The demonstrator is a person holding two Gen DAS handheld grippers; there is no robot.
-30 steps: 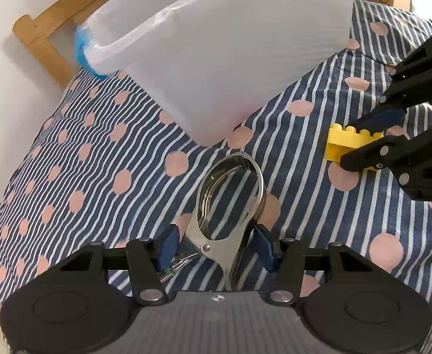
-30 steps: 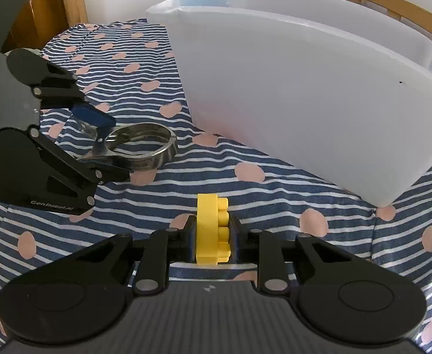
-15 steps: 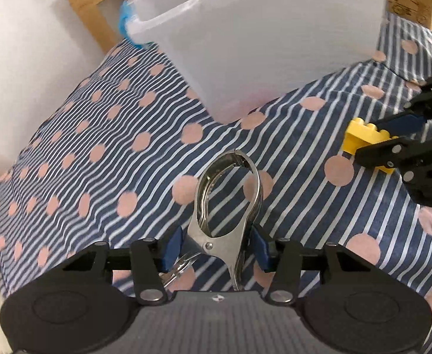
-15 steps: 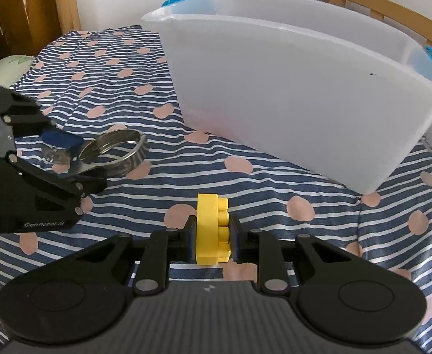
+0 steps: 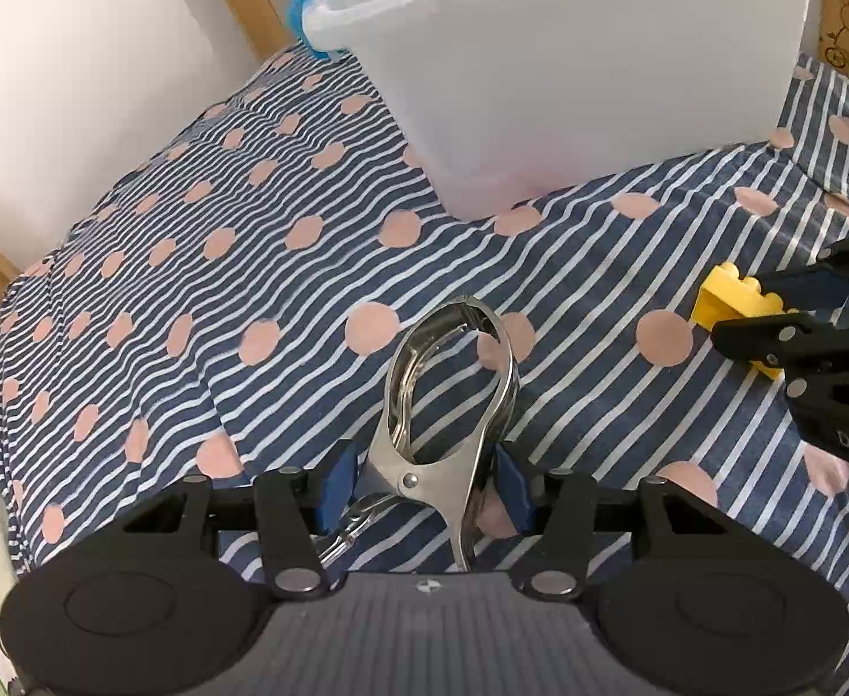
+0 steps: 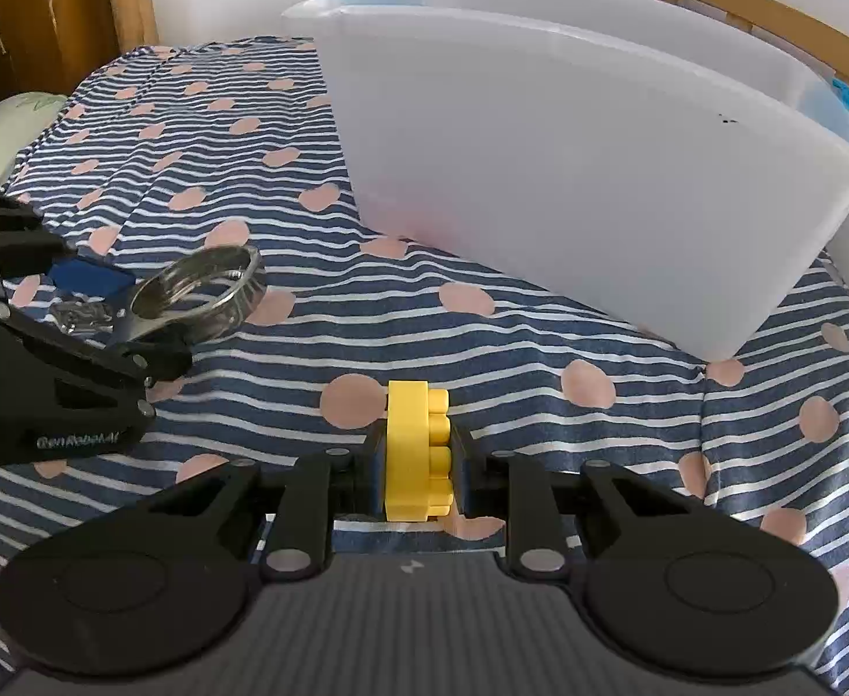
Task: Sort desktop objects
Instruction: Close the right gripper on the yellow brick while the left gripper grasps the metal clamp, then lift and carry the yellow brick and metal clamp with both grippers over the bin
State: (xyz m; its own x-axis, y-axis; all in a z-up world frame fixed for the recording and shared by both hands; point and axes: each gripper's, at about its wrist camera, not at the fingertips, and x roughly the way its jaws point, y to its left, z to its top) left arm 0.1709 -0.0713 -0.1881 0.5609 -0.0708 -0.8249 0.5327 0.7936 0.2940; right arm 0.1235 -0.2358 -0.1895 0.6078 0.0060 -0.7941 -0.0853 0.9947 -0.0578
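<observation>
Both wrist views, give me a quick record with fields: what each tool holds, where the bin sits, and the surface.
left tool: shut on metal clamp, ring end pointing forward
right tool: shut on yellow brick, studs facing right
bin: white plastic, ahead of both tools, standing on the cloth; contents not visible
surface: striped cloth with pink dots
sorting state: neither item in the bin yet

We are working with two matching tools: the left tool (image 5: pixel 421 478) and right tool (image 6: pixel 418 458) are showing black linkage arms, silver screws, blue finger pads (image 5: pixel 331 481), ribbed grey bodies, and white "GenRobot.AI" lettering.
</observation>
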